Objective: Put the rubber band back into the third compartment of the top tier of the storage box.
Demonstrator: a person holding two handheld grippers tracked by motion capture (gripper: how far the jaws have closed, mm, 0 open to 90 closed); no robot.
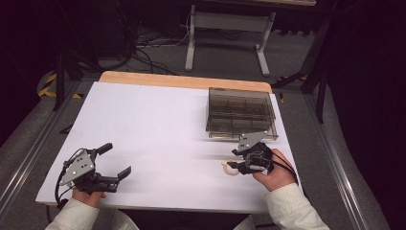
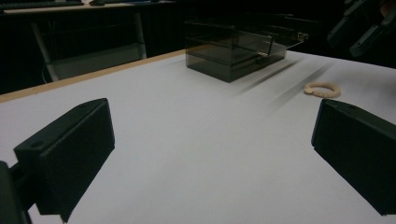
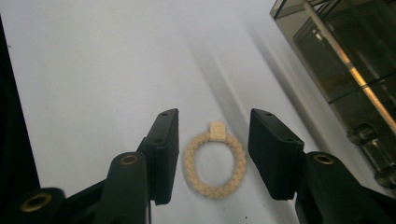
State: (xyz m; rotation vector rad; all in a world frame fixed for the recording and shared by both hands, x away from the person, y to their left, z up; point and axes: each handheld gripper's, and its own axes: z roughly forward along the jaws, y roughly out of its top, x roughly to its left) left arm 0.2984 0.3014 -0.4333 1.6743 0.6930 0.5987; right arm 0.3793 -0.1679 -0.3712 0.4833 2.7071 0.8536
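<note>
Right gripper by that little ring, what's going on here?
A person works at a white table with a gripper in each hand. The right gripper straddles a cream braided ring lying flat, jaws open on either side, not yet pressing it. The left gripper sits open, off to the side. A smoky clear compartment box stands nearby.

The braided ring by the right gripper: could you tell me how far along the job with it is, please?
Done: the right gripper is lined up over the cream braided ring, jaws on either side. In hand: the grasp itself; the jaws stand apart from the ring, which lies flat on the white table. Left: closing, lifting and, probably, moving it to the smoked compartment box. The left gripper waits open.
</note>
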